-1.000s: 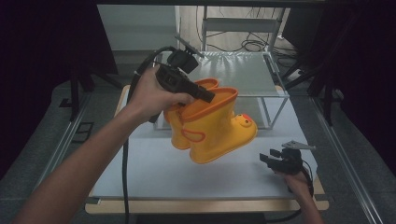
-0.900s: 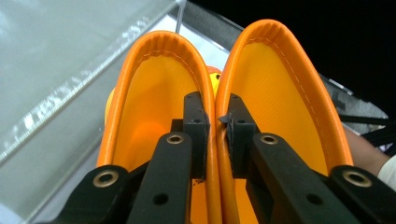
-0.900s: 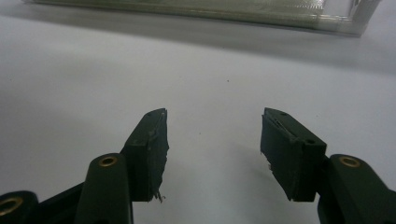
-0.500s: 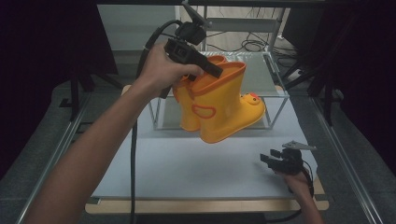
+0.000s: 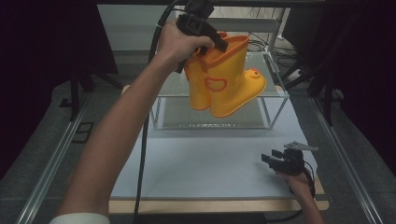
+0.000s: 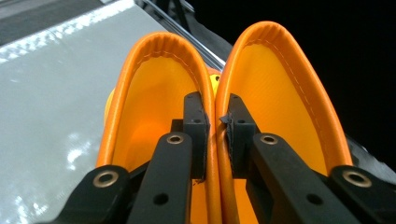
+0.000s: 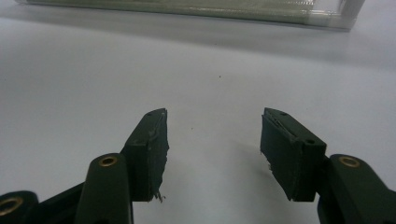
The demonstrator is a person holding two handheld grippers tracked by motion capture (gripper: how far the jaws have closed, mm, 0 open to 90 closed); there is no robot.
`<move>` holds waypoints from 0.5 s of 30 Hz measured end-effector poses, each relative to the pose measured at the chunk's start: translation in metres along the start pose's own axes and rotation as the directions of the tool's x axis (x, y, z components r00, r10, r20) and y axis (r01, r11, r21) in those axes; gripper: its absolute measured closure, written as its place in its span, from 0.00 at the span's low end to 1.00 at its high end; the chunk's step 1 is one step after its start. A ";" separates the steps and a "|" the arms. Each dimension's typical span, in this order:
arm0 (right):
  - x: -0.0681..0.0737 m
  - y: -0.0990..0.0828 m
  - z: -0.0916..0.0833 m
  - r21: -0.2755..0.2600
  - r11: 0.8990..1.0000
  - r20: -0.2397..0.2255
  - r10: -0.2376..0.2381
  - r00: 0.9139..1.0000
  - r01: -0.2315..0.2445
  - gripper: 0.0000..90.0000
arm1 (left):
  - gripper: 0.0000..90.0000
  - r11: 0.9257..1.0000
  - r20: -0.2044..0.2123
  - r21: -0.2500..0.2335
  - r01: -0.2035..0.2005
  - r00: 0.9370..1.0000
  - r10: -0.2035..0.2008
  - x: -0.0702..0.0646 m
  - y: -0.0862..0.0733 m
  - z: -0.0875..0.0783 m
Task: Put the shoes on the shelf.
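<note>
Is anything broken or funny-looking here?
The pads of the right gripper look chipped and frayed along their edges. The yellow boots hang in the air, pinched by their two touching rims in the left gripper. Nothing is spilled.

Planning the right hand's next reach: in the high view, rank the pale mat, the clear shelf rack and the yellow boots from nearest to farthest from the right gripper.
From the right gripper:
1. pale mat, directly under it.
2. clear shelf rack, beyond it, mid-table.
3. yellow boots, held up over the rack, clamped by the left gripper.
</note>
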State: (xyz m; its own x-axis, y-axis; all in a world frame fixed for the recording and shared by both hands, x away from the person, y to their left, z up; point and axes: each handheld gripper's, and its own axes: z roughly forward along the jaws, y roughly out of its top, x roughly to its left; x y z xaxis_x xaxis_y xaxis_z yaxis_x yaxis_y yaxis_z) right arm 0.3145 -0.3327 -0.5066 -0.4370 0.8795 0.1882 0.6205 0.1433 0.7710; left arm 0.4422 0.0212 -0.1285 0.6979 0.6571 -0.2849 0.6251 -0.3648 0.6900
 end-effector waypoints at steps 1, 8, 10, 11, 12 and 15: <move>0.000 0.000 -0.001 0.002 1.000 0.000 0.004 1.000 -0.004 0.46 | 0.92 1.000 -0.023 -0.015 0.028 0.999 -0.028 0.007 0.006 0.005; -0.002 0.000 -0.001 0.002 1.000 0.005 0.017 1.000 -0.017 0.46 | 0.92 0.994 -0.108 -0.042 0.098 0.989 -0.102 0.030 0.022 0.024; -0.002 -0.001 0.000 0.003 1.000 0.007 0.019 1.000 -0.019 0.46 | 0.92 0.991 -0.145 -0.051 0.122 0.981 -0.128 0.037 0.028 0.031; -0.003 -0.001 0.000 0.004 1.000 0.007 0.018 1.000 -0.018 0.46 | 0.92 0.989 -0.161 -0.060 0.132 0.977 -0.140 0.039 0.030 0.034; -0.002 -0.001 0.000 0.003 1.000 0.008 0.022 1.000 -0.022 0.46 | 0.92 0.987 -0.183 -0.071 0.147 0.970 -0.158 0.046 0.034 0.040; -0.003 -0.001 0.000 0.005 1.000 0.008 0.022 1.000 -0.022 0.46 | 0.92 0.984 -0.205 -0.080 0.159 0.963 -0.173 0.052 0.038 0.046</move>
State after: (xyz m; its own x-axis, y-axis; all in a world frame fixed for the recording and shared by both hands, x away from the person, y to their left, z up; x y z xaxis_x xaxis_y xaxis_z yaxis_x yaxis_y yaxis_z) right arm 0.3153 -0.3351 -0.5075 -0.4182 0.8861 0.2001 0.6332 0.1263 0.7636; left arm 0.5184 0.0113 -0.1482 0.4929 0.8312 -0.2572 0.6982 -0.2014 0.6870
